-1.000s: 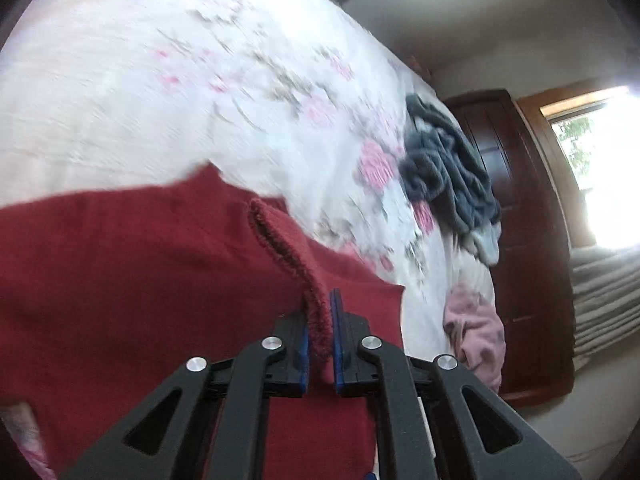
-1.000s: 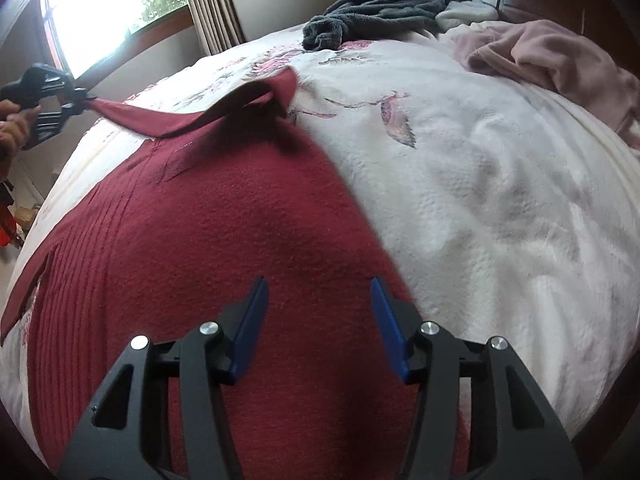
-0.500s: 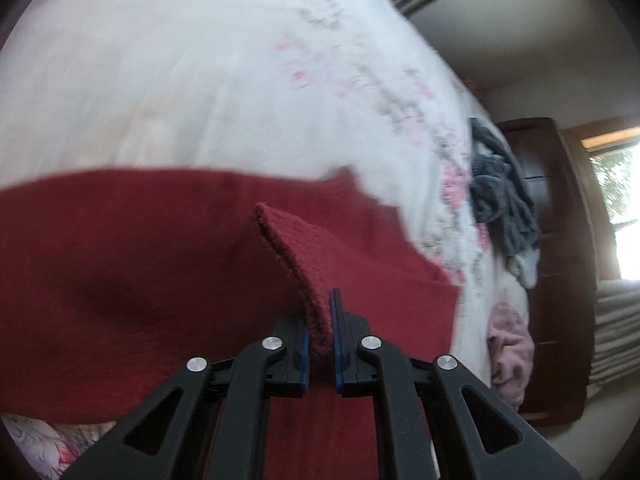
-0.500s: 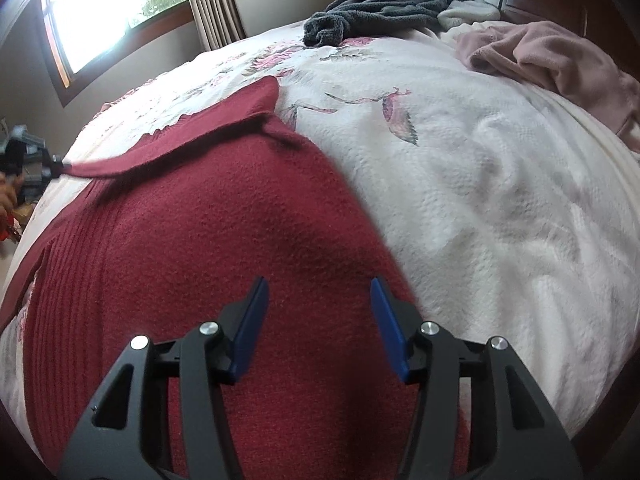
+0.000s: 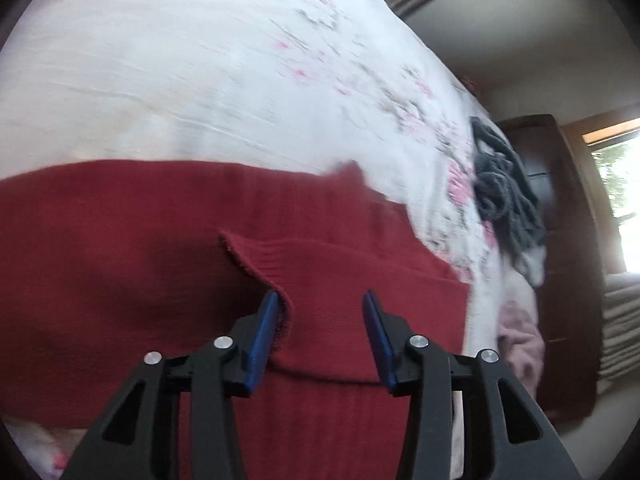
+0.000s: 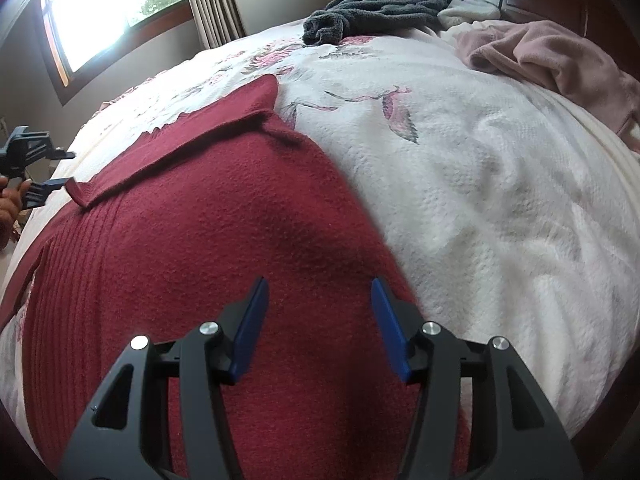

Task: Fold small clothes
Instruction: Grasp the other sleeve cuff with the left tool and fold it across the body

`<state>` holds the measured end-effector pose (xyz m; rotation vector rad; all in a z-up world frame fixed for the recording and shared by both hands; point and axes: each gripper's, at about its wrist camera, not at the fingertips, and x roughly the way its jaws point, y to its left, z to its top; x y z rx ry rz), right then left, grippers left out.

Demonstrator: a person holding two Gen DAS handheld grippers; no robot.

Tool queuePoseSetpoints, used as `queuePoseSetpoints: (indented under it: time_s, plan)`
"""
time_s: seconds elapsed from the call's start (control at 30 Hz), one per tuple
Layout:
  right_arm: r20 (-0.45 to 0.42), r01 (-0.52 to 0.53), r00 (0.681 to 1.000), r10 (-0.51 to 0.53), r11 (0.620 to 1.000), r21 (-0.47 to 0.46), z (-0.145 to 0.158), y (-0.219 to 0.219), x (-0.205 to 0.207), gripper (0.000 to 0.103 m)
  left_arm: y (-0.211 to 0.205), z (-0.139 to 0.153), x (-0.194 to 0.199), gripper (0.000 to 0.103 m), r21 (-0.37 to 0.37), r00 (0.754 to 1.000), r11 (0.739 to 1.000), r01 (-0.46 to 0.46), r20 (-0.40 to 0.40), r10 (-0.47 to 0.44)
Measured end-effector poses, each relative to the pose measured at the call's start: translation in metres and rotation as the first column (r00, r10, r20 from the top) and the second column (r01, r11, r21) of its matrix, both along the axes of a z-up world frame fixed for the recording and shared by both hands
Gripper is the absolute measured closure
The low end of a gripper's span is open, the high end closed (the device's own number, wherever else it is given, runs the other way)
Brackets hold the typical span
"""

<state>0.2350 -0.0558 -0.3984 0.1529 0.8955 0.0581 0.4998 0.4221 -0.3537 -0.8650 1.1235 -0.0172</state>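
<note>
A bed (image 6: 500, 184) with a white flowered cover fills both views. A dark red sweater (image 6: 224, 232) lies spread flat across it, one sleeve (image 6: 172, 160) folded over the body. Near the headboard lie a grey garment (image 6: 384, 8) and a pink garment (image 6: 560, 56). The right gripper (image 6: 316, 308) hovers over the sweater, jaws wide. The left gripper (image 5: 320, 320) is also wide, the sleeve's cuff (image 5: 260, 268) against its left finger.

Bedspread (image 5: 224, 92) motion-blurred; red sweater (image 6: 248, 240) cut off below; person's hand (image 6: 9, 204) cropped
</note>
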Motion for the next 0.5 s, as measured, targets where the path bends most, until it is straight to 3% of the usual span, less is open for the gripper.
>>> queuePoseSetpoints:
  time_s: [0.07, 0.1, 0.17, 0.23, 0.4, 0.43, 0.5]
  plan:
    - [-0.002, 0.002, 1.000, -0.002, 1.000, 0.000, 0.000, -0.001, 0.000, 0.049, 0.002, -0.004, 0.000, 0.062, 0.051, 0.998, 0.998, -0.041, -0.053, 0.043]
    - [-0.002, 0.004, 1.000, -0.004, 1.000, 0.000, 0.000, -0.001, 0.000, 0.049, 0.001, 0.008, -0.003, 0.062, 0.118, 0.997, 0.992, -0.052, -0.054, 0.058]
    - [-0.005, 0.004, 1.000, -0.004, 1.000, 0.000, -0.001, 0.000, 0.001, 0.049, -0.006, 0.028, -0.009, 0.062, 0.211, 0.999, 0.977, -0.040, -0.018, 0.045]
    - [-0.008, 0.000, 1.000, 0.000, 1.000, -0.003, -0.002, 0.001, 0.001, 0.049, -0.006, 0.044, -0.018, 0.060, 0.240, 0.999, 0.970, -0.050, 0.032, 0.044]
    - [-0.004, -0.003, 1.000, 0.003, 1.000, -0.008, -0.001, 0.001, 0.001, 0.049, -0.011, 0.031, -0.004, 0.059, 0.186, 0.999, 0.982, -0.017, 0.048, 0.008]
    - [-0.006, 0.001, 1.000, -0.001, 1.000, -0.006, -0.001, 0.000, 0.001, 0.049, -0.013, 0.014, 0.000, 0.059, 0.122, 1.000, 0.993, 0.002, 0.019, -0.004]
    - [-0.009, 0.005, 1.000, -0.005, 1.000, -0.007, -0.002, 0.000, 0.002, 0.049, -0.015, -0.014, 0.009, 0.059, 0.091, 0.998, 0.996, 0.012, -0.057, -0.006]
